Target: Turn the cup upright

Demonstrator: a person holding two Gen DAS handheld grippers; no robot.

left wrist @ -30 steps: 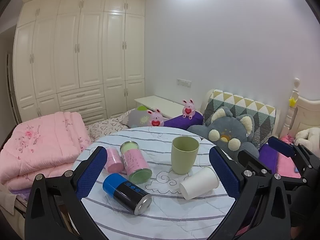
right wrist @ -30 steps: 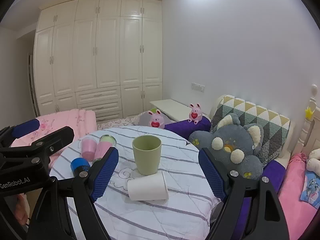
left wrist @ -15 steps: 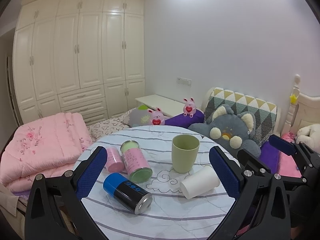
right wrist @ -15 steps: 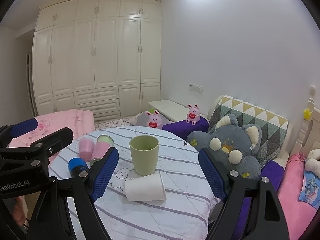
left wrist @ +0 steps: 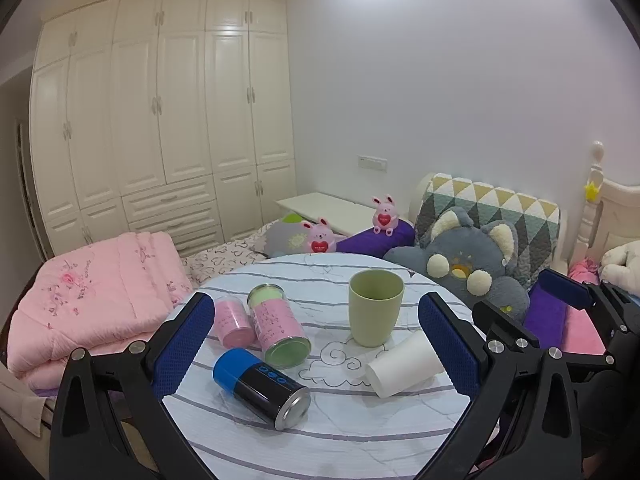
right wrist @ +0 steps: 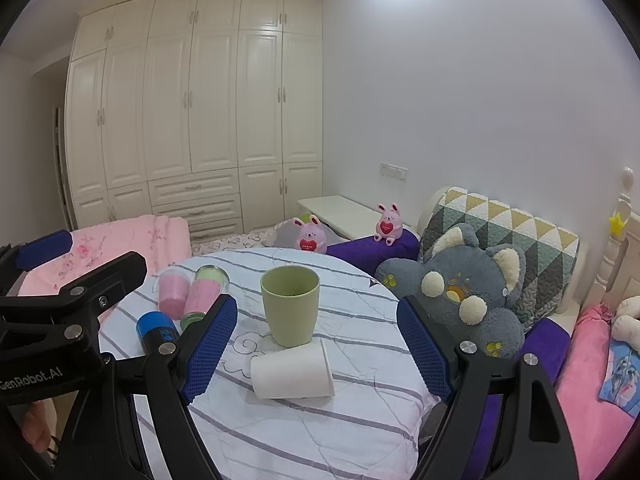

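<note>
My right claw (right wrist: 316,344) hangs spread wide above the near edge of the round table (right wrist: 360,432), nothing between its blue pads (right wrist: 208,344). My left claw (left wrist: 312,344) is spread the same way over the table's left side, also holding nothing.

Nearest to me lies the white paper cup (right wrist: 292,372), on its side close to the near edge, its mouth pointing right and its closed base pointing left. It looks empty. I judge it very light and thin-walled, so it should crush or roll away under a hard squeeze. I would pinch it gently across the middle of its wall, or nearer the stiffer base, then swing the mouth upward.

Just behind it, nearly touching, the green cup (right wrist: 290,304) stands upright near the table's centre, and I see nothing inside it.

Toward the left edge three containers lie on their sides: a blue-and-black can (left wrist: 262,388) nearest, then a pink canister with green ends (left wrist: 278,332), then a smaller pink container (left wrist: 232,322) beside it. All look closed, so I cannot tell what they hold.

Beyond the far edge sit a grey plush cat (right wrist: 464,292) and two pink bunny toys (right wrist: 308,236).
</note>
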